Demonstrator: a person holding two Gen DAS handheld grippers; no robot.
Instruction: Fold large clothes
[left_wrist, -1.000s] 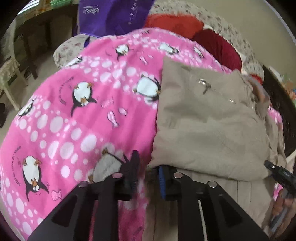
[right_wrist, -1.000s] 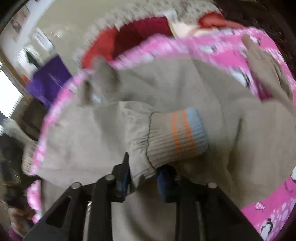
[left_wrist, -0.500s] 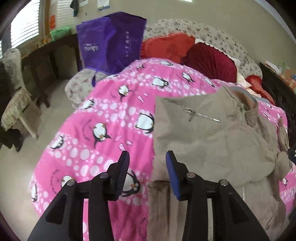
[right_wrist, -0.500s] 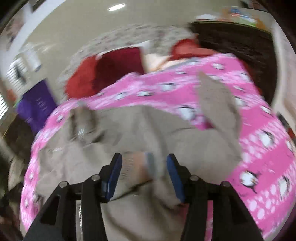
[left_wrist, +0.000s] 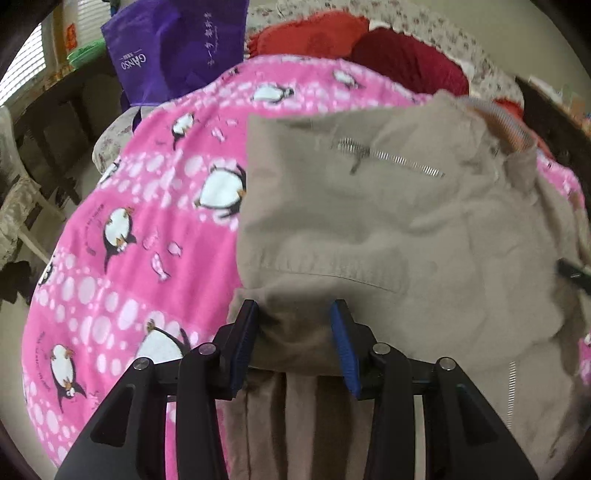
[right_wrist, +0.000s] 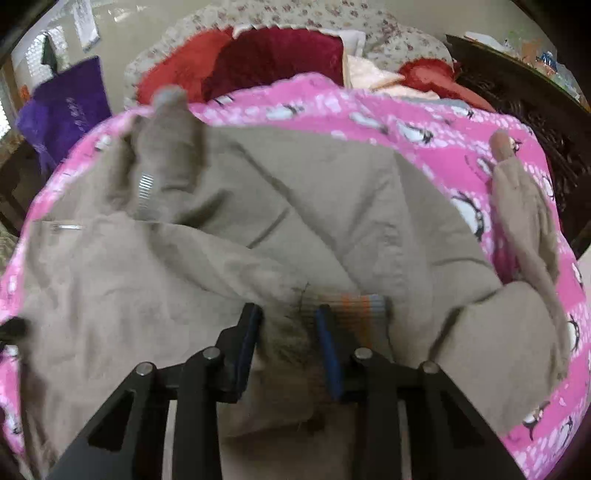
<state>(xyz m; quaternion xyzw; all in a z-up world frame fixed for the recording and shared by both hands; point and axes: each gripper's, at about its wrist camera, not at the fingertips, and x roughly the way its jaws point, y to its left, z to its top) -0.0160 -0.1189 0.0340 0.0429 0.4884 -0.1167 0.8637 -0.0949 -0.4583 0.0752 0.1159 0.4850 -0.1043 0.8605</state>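
A beige zip jacket (left_wrist: 388, 221) lies rumpled on a pink penguin blanket (left_wrist: 147, 206) that covers the bed. My left gripper (left_wrist: 293, 317) stands at the jacket's near left corner. A thick fold of the ribbed hem bulges between its open fingers. In the right wrist view the jacket (right_wrist: 295, 203) fills the middle. My right gripper (right_wrist: 288, 321) is closing on the sleeve just behind the striped cuff (right_wrist: 364, 302), which sticks out past the right finger. The other sleeve (right_wrist: 524, 214) trails off to the right over the blanket (right_wrist: 424, 122).
A purple bag (left_wrist: 177, 48) and red pillows (left_wrist: 402, 59) sit at the head of the bed. A chair (left_wrist: 14, 206) stands on the floor at the left. Dark wooden furniture (right_wrist: 517, 96) lines the right side.
Both grippers let go of the jacket and pulled back. They have come down on it again, the left over a hem fold and the right around the sleeve by the cuff.
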